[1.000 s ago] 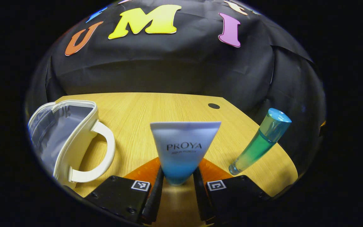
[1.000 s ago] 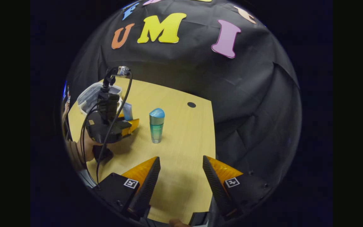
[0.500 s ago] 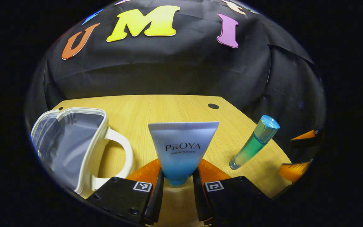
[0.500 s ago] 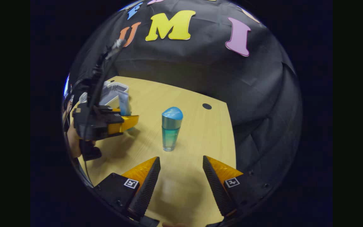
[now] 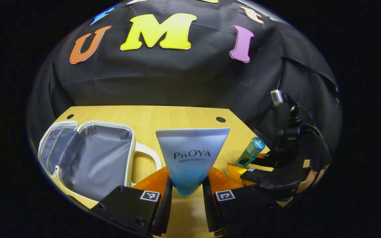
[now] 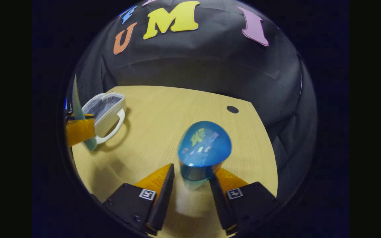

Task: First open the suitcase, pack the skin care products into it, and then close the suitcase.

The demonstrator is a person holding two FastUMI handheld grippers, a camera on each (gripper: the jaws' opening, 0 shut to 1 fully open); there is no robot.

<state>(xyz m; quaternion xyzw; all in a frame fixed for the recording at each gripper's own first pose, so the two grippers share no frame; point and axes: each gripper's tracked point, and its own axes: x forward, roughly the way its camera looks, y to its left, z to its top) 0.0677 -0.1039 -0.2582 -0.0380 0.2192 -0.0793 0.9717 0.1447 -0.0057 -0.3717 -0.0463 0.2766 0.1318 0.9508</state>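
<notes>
Carrying tube to open suitcase (image 5: 88, 158), reaching for bottle.
Left gripper (image 5: 185, 195) clamped on cleanser tube (image 5: 192, 155); right gripper (image 6: 190, 185) narrow around blue-capped bottle (image 6: 202, 150), contact unclear. Lower tube inside gently.

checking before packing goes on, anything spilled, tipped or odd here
Nothing stands out. The white suitcase lies open on the table, the left gripper holds the tube upright, and the bottle stands capped between the right gripper fingers.

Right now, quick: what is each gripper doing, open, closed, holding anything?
Left gripper: closed on the tube, both fingers pressing its lower end.
Right gripper: around the bottle; whether both fingers press on it cannot be told.
</notes>
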